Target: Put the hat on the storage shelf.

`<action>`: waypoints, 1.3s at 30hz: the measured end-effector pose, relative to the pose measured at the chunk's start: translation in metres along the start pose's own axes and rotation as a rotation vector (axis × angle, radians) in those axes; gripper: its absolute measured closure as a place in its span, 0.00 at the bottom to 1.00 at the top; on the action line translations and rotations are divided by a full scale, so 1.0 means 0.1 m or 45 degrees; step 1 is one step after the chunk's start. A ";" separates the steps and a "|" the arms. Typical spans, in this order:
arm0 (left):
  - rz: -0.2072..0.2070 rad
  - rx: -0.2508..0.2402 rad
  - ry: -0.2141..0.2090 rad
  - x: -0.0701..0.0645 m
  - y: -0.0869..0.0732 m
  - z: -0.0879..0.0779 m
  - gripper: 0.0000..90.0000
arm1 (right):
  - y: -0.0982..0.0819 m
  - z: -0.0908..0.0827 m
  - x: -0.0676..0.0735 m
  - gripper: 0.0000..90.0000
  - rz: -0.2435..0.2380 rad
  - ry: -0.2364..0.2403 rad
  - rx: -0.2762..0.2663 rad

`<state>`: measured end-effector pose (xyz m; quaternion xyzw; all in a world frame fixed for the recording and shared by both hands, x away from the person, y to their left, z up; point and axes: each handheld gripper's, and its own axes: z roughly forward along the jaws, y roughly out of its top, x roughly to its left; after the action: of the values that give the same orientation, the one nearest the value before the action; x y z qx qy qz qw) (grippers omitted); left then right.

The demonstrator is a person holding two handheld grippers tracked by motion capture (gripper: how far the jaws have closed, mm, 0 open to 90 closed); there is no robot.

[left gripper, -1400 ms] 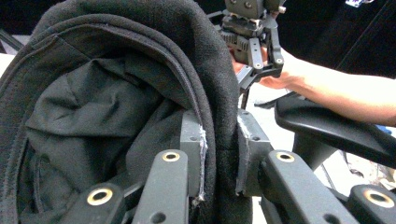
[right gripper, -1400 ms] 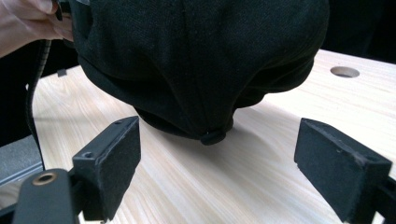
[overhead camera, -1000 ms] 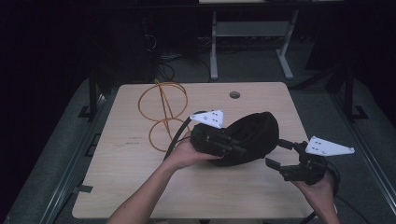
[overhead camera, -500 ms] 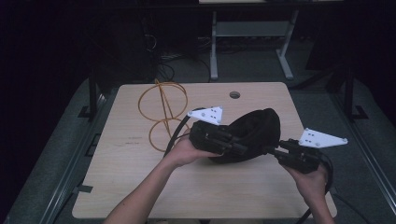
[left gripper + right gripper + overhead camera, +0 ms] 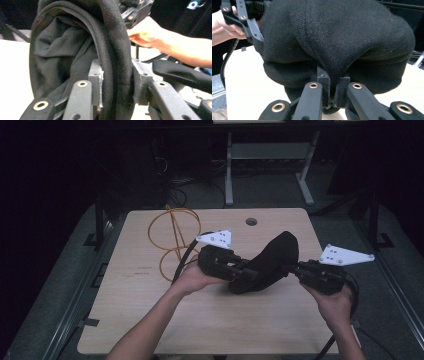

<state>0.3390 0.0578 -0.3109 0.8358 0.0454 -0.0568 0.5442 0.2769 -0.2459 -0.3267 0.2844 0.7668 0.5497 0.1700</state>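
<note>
1. You held the black knit hat [image 5: 270,260] above the wooden table [image 5: 150,315], stretched between both grippers.
2. Your left gripper [image 5: 116,82] had its jaws clamped on a thick fold of the hat.
3. Your right gripper [image 5: 333,87] pinched the hat's other edge.
4. An orange cable [image 5: 172,237] lay coiled at the table's far left.

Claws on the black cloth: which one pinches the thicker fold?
The left claw. Its pads stand apart around a thick rolled edge of the black cloth; the right claw is nearly closed on a thin pinch.
</note>
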 end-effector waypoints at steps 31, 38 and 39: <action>0.011 0.169 0.406 -0.25 -0.79 -0.89 0.43 | 0.88 0.29 -0.19 0.96 -0.036 0.025 0.121; -0.023 0.202 0.466 -0.29 -1.04 -1.04 0.42 | 1.15 0.43 -0.18 0.96 -0.059 0.048 0.118; -0.025 0.210 0.476 -0.30 -1.08 -1.06 0.42 | 1.19 0.45 -0.18 0.96 -0.063 0.053 0.121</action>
<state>0.2997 0.1978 -0.3614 0.8730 0.1491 0.0904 0.4555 0.3470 -0.1954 -0.2309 0.2617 0.8022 0.5142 0.1538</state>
